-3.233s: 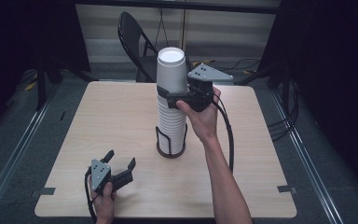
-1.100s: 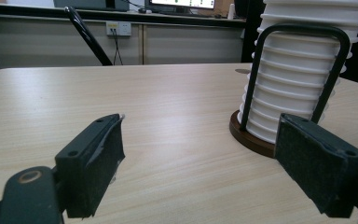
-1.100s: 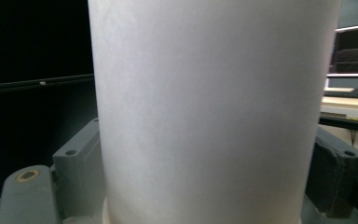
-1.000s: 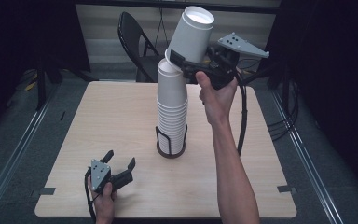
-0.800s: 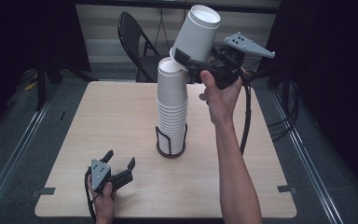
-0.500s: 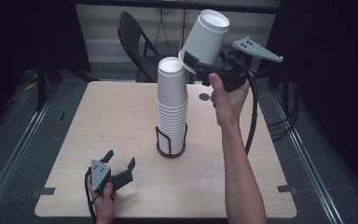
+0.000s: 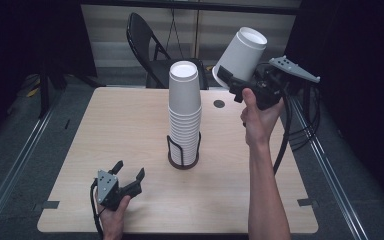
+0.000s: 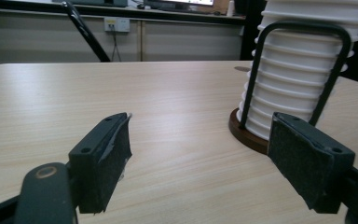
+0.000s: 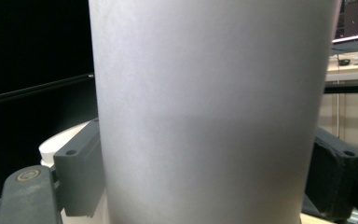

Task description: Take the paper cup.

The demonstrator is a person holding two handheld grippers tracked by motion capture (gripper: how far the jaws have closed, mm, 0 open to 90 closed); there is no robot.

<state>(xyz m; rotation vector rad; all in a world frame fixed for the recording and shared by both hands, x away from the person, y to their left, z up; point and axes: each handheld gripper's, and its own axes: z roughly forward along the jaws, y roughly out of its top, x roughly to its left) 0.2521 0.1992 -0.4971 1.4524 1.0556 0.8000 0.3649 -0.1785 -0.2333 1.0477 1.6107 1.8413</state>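
A tall stack of white paper cups [image 7: 184,112] stands in a black wire holder on a round brown base [image 7: 183,161] at the table's middle. My right gripper [image 7: 230,82] is raised to the right of the stack's top, shut on a single white cup [image 7: 241,54] that tilts up and to the right; its wall [image 9: 209,112] sits between both jaws. My left gripper [image 7: 129,176] rests low near the table's front left, open with nothing between its pads [image 8: 105,163]. The cup stack [image 8: 303,79] stands ahead and to the right of it.
The light wooden table [image 7: 105,130] has a small dark round hole [image 7: 219,104] behind the stack. A black folding chair [image 7: 150,45] stands beyond the far edge. Cables trail from the right gripper off the table's right side.
My right gripper has lifted the top cup off the stack and carried it up and to the right, tilting it. The left gripper has stayed put.
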